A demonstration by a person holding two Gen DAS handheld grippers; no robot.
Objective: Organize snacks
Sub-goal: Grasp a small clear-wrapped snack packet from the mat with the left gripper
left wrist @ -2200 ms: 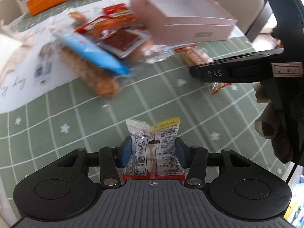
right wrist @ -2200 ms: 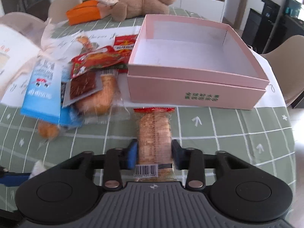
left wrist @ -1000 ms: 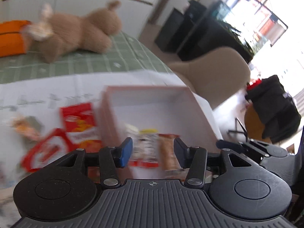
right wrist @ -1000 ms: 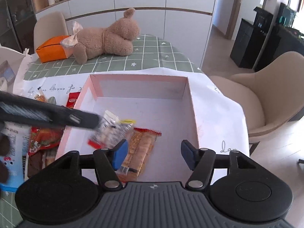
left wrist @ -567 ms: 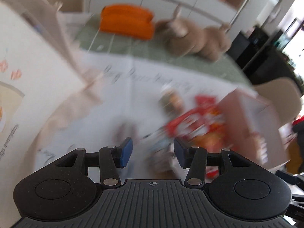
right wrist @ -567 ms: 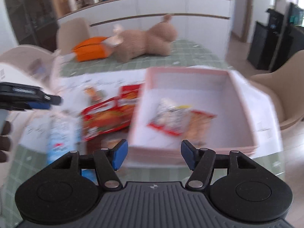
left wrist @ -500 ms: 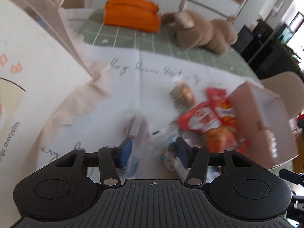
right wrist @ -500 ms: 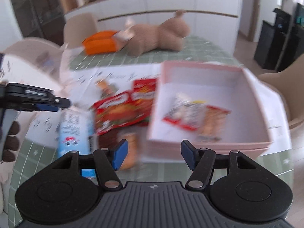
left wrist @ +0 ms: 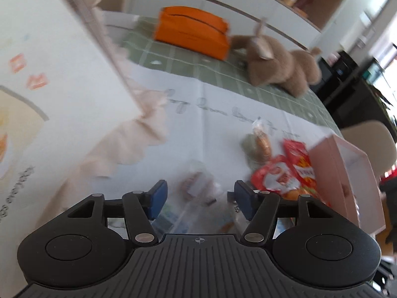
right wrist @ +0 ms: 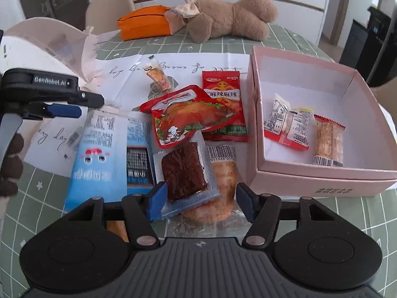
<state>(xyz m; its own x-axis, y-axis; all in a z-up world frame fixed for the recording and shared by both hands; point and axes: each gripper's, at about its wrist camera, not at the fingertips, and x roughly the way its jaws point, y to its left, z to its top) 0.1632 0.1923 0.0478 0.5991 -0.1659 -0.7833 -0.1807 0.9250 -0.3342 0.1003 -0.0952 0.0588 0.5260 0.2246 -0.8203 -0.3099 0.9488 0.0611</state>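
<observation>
My right gripper (right wrist: 201,200) hovers low over the snack pile, its jaws closing. A dark jerky pack (right wrist: 183,171) and an orange bread pack (right wrist: 222,173) lie between its pads, with no clear press on either. The pink box (right wrist: 322,181) stands to the right, holding a white-and-yellow pack (right wrist: 287,126) and a cracker bar (right wrist: 328,141). My left gripper (left wrist: 201,195) is over the white paper, jaws opening. A blurred clear-wrapped snack (left wrist: 196,186) lies loose between its pads. One of the left gripper's fingers (right wrist: 63,110) shows at the far left of the right wrist view.
A red chicken pouch (right wrist: 188,116), a red spicy pack (right wrist: 222,92), a blue pack (right wrist: 99,154) and a small sausage pack (right wrist: 156,74) lie on the paper. Behind them lie a plush toy (right wrist: 228,17) and an orange pouch (right wrist: 144,24). A large white bag (left wrist: 49,74) stands left.
Both grippers have left the pink box, where the two snacks now lie, and swung left over the snack pile. The left jaws stand wider, the right jaws narrower.
</observation>
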